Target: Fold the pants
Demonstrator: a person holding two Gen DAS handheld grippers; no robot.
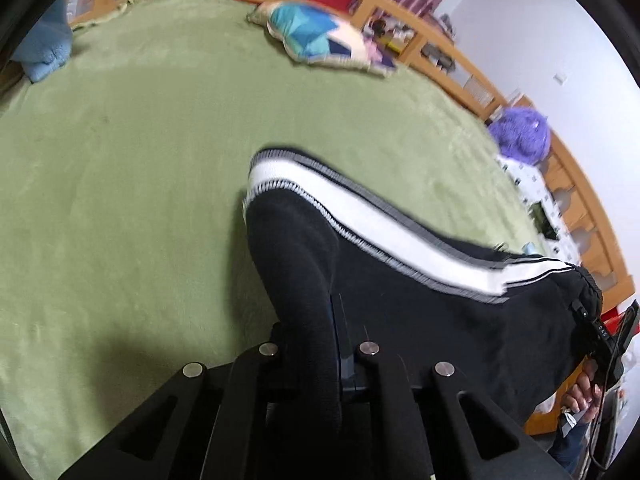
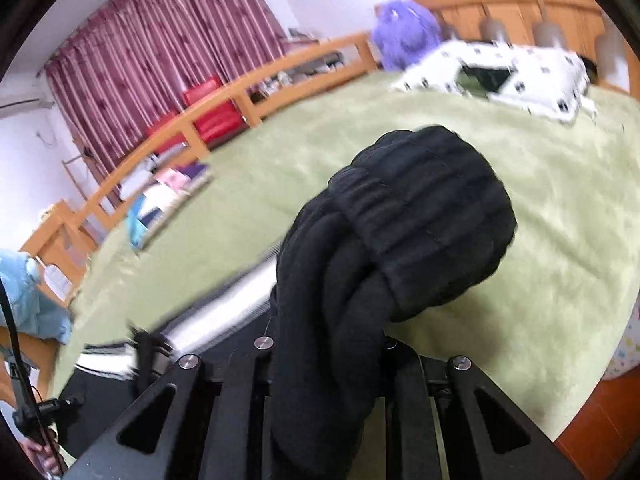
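Observation:
The black pants (image 1: 400, 292) have a white side stripe (image 1: 360, 216) and hang above the green bed. My left gripper (image 1: 316, 344) is shut on the leg cuff end, and the fabric hides its fingertips. My right gripper (image 2: 328, 340) is shut on the bunched, ribbed black waistband (image 2: 420, 216), which covers its fingertips. The stripe also shows blurred at lower left in the right wrist view (image 2: 216, 320). The right gripper shows at the far right of the left wrist view (image 1: 604, 344).
A green blanket (image 1: 120, 200) covers the bed. A colourful pillow (image 1: 320, 36) and blue cloth (image 1: 44, 52) lie at its far edge. A white patterned pillow (image 2: 500, 72) and purple plush (image 2: 404, 32) sit by the wooden headboard (image 2: 520, 8). A wooden rail (image 2: 224, 100) borders the bed.

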